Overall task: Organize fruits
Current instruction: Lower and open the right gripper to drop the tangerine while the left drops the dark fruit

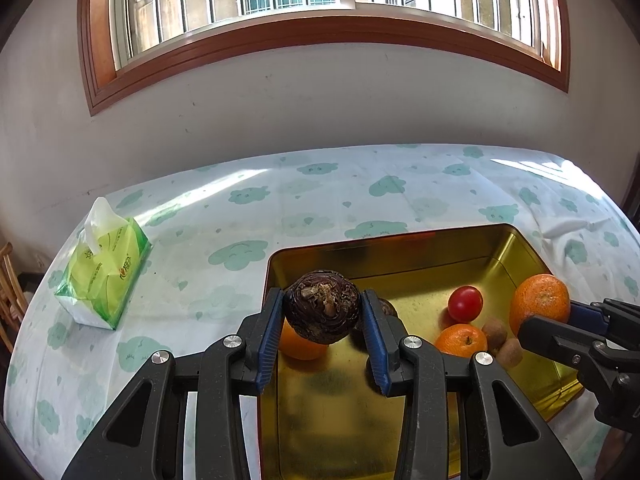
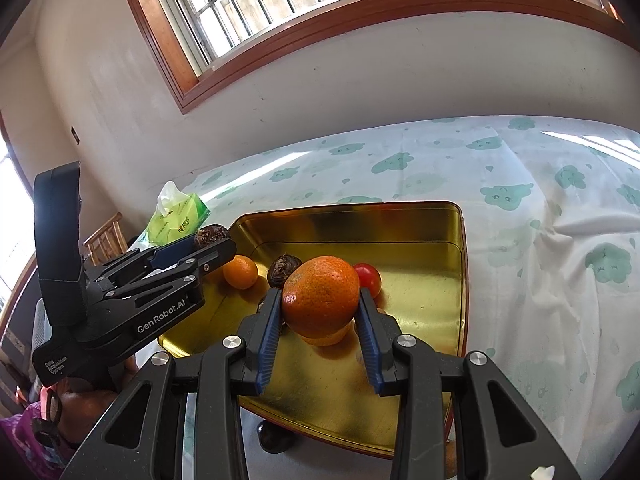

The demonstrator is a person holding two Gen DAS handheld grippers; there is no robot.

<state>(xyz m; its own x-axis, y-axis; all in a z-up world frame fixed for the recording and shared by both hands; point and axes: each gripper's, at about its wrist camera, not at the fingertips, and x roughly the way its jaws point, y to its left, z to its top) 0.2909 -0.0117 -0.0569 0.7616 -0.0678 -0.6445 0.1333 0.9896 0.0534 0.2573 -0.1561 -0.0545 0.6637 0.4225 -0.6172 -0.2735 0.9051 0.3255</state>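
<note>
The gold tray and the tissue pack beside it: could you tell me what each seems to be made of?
The gold tray looks like thin polished metal, probably tinplate: its walls mirror the fruit. The tissue pack looks like glossy soft plastic film, creased and shiny, with a white tissue sticking out.

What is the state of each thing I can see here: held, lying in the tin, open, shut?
Left gripper: shut on dark fruit, held above tin.
Right gripper: shut on big orange, held above tin.
Tin: open, no lid in view.
Tomato: lying in tin.
Kiwis: lying in tin.
Tissue pack: opened, a tissue sticking out.
</note>
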